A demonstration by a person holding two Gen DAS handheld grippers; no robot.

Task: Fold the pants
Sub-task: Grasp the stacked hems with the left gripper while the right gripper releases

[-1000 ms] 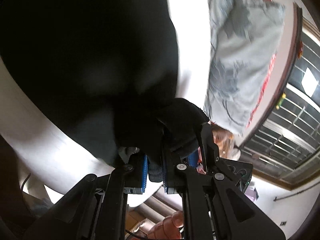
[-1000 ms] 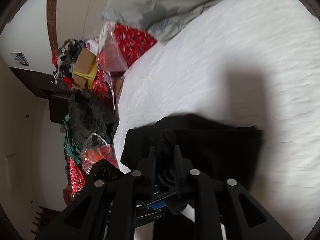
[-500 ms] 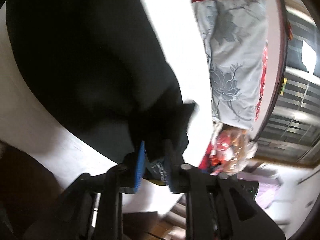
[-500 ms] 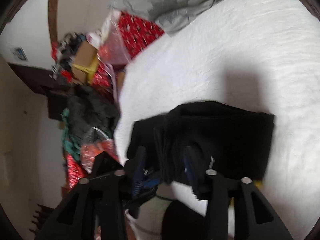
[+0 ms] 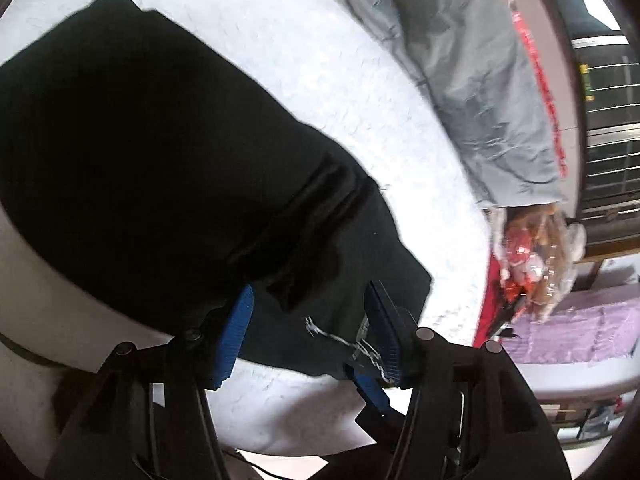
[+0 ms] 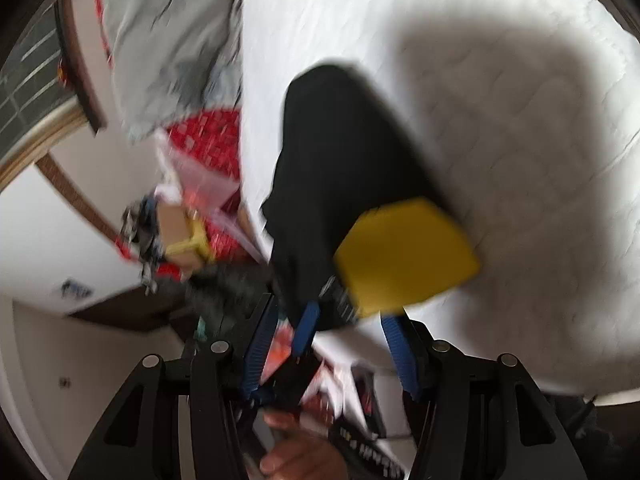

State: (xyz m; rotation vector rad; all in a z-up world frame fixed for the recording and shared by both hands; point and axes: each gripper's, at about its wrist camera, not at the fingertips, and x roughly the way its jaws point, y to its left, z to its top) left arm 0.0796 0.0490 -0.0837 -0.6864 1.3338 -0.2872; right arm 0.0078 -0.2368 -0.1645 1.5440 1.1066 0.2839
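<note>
The right wrist view is smeared by motion blur, so the clutter past the bed's left edge reads only as red patterned fabric, a cardboard box (image 6: 173, 222) and dark clothing. A yellow block (image 6: 406, 254) sits over the near end of the black pants (image 6: 340, 164); what it belongs to is unclear.

The folded pants (image 5: 160, 160) lie on the white bed (image 5: 320, 80), their near edge at the bed's near edge. The left claw (image 5: 310, 332) stands wide, blue pads either side of that edge without clamping it, a white drawstring (image 5: 344, 342) between them. The right claw (image 6: 330, 338) is also spread, nothing gripped.

A grey floral blanket (image 5: 472, 80) covers the bed's far side, with a clear plastic bag (image 5: 536, 260) beyond its corner.
</note>
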